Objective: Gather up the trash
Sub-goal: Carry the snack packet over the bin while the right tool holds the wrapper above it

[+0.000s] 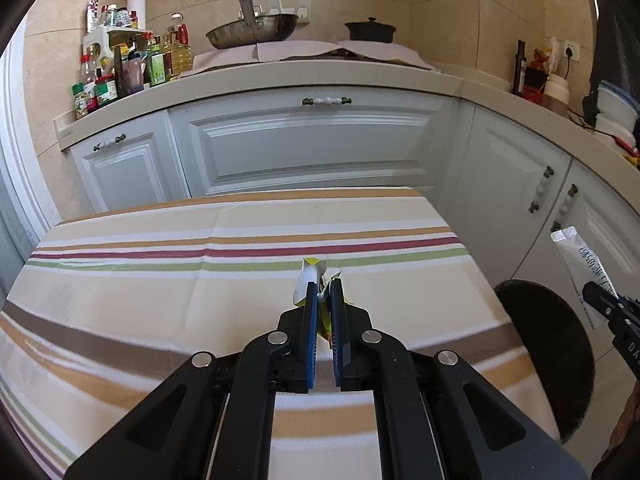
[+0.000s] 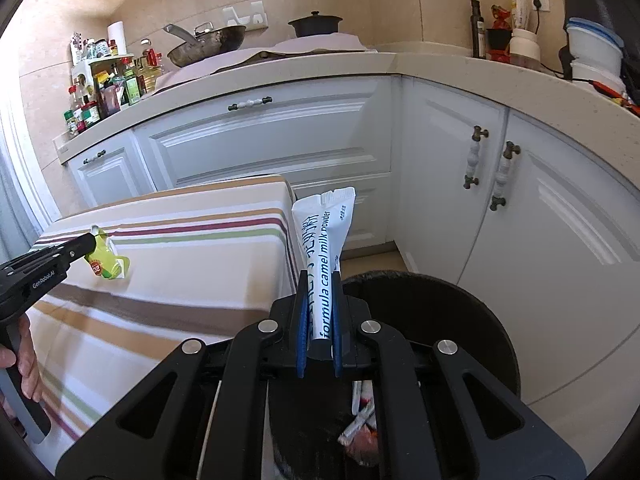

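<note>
Black left gripper (image 1: pixel 325 292), blue pads (image 1: pixel 311 320), silver screws

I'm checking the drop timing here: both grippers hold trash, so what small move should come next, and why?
Probably open the right gripper: it is shut on the milk powder sachet and already sits over the black bin, which holds other wrappers. The left gripper, shut on the yellow-green wrapper, is above the striped table, so it goes second.

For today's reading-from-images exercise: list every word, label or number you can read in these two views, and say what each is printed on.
"formula camel milk powder": on the white sachet in the right gripper.
"GenRobot.AI": on the left gripper.
Too blurred to read: the print on the yellow-green wrapper, the sachet's other characters, the bottle labels on the counter.
</note>
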Demonstrator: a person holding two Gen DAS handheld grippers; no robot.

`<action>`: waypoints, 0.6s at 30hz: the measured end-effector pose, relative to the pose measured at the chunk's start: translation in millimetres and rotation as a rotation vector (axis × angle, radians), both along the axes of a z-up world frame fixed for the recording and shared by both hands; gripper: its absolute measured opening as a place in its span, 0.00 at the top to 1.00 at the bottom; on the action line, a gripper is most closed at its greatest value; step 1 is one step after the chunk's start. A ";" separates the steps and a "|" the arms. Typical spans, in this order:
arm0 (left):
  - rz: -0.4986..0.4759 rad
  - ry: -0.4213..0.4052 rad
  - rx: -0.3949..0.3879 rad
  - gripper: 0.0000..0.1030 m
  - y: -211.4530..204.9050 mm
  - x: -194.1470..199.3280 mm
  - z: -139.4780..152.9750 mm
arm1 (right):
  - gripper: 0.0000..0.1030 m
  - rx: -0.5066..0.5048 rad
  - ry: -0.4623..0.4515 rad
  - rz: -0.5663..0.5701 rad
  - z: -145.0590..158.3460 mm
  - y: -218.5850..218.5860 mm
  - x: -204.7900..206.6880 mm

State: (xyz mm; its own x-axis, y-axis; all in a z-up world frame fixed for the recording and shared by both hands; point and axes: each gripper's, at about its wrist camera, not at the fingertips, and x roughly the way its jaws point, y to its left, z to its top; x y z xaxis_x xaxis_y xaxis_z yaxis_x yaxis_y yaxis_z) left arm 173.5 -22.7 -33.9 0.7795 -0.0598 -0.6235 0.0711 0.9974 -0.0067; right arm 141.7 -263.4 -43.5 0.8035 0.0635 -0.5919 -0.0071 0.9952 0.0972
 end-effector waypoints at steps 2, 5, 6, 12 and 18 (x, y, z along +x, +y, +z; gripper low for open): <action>-0.002 -0.009 -0.003 0.93 -1.4 -10.1 3.5 | 0.91 -0.002 -0.003 0.000 3.0 1.2 -9.4; -0.009 -0.020 -0.007 0.93 -4.1 -25.0 8.7 | 0.91 -0.007 -0.012 -0.001 7.6 2.1 -25.6; -0.012 -0.024 -0.007 0.93 -5.8 -30.1 10.4 | 0.91 -0.009 -0.018 -0.003 9.8 2.4 -32.9; -0.036 -0.055 -0.002 0.93 -20.9 -56.6 17.0 | 0.91 -0.009 -0.043 -0.017 16.5 0.9 -61.0; -0.092 -0.063 -0.012 0.93 -43.3 -71.7 18.3 | 0.91 -0.013 -0.053 -0.039 18.4 -6.0 -81.5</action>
